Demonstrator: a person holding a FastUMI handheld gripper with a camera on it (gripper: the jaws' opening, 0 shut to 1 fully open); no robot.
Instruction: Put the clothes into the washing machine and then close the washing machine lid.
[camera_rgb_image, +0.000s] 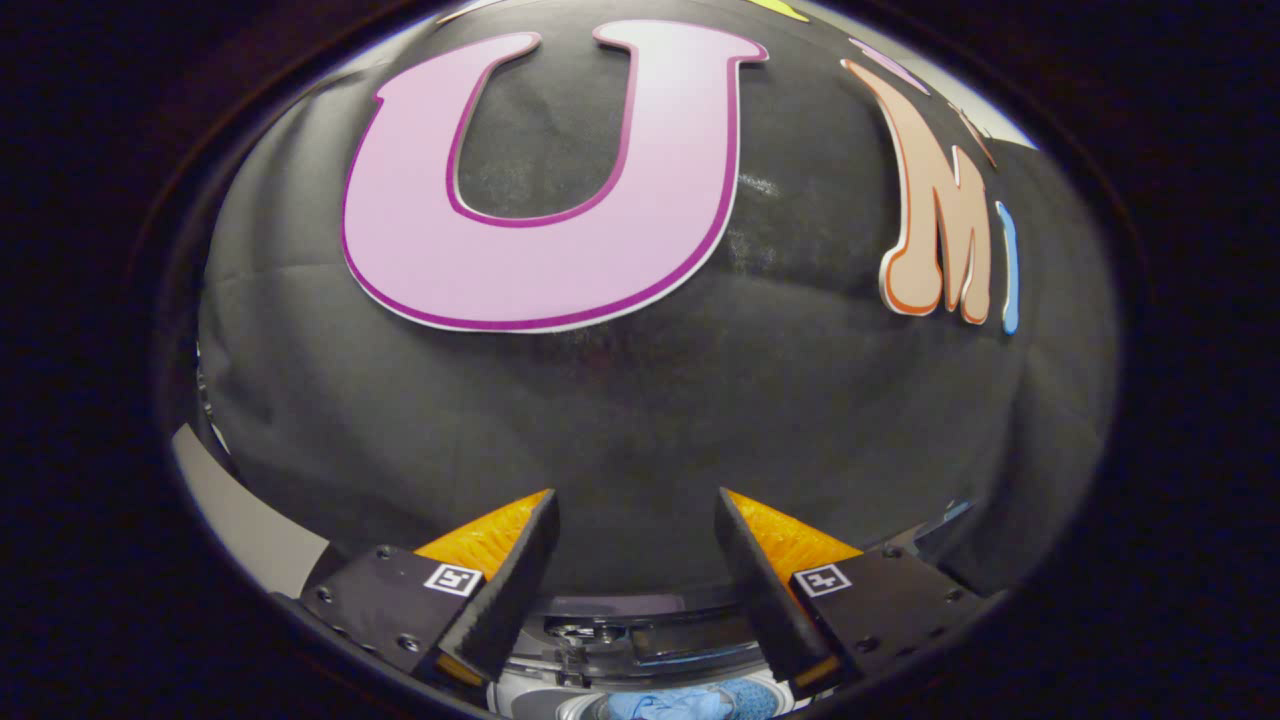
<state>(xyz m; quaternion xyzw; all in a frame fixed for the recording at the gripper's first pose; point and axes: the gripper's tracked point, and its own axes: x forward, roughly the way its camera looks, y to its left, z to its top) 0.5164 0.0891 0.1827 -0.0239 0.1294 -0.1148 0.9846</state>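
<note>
My gripper (636, 500) is open, its fingers (515, 570) spread apart with nothing between them, and it points at the black cloth wall. Below and between the finger bases I see the top of the washing machine (640, 640), with its lid raised and a dark glossy panel. A blue piece of clothing (665, 705) lies inside the white drum opening, under the fingers.
The black cloth wall (640, 420) stands close ahead, just beyond the fingertips. A pale strip of wall or panel (245, 525) runs to the left of the left finger.
</note>
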